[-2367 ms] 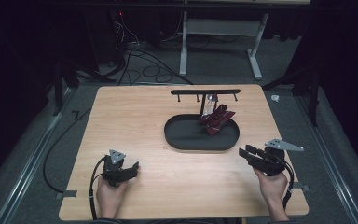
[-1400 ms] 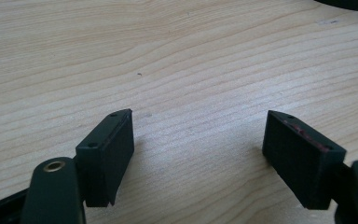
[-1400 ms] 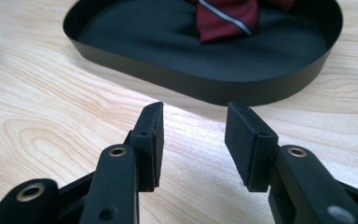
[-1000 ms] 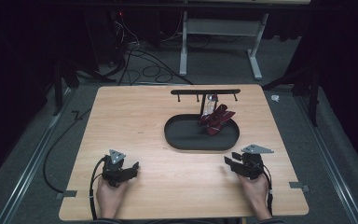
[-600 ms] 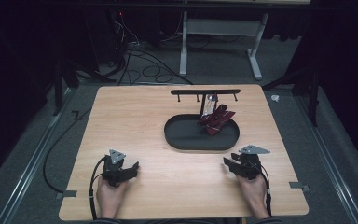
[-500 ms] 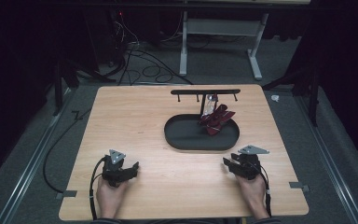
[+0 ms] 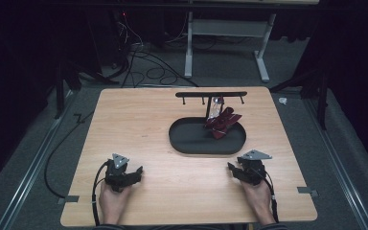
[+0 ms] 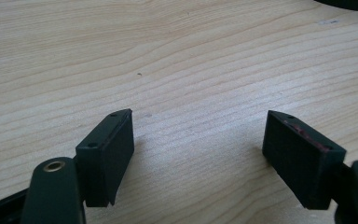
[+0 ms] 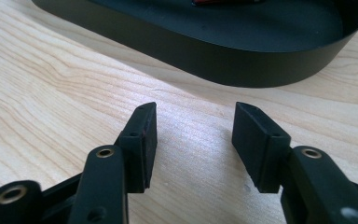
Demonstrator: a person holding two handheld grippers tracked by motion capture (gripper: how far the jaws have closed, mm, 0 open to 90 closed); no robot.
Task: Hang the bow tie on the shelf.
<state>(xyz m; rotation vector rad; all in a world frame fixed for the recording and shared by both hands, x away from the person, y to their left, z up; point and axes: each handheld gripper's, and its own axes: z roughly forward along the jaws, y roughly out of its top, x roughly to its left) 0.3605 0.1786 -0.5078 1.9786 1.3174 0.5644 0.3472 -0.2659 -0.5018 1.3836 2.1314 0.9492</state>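
A black oval tray (image 7: 191, 143) lies right of the table's middle, with a dark red crumpled item (image 7: 223, 122) at its far right end. Behind the tray stands a black rack bar with small hooks (image 7: 211, 94). My left gripper (image 7: 135, 171) rests on the wood near the front left, open, with nothing between its jaws (image 8: 198, 144). My right gripper (image 7: 231, 167) rests near the front right, just in front of the tray's right end, open and empty (image 9: 193, 135). The tray's wall (image 9: 205, 58) rises close ahead in the right gripper view.
The wooden table (image 7: 139, 124) has bare room on its left half and along the front between the hands. Cables (image 7: 143, 62) and a white desk frame (image 7: 225, 36) lie on the floor beyond the far edge. Metal rails (image 7: 28, 167) run along both sides.
My right gripper has moved left and slightly forward from the table's right edge, coming to rest in front of the tray. The left gripper has stayed put.
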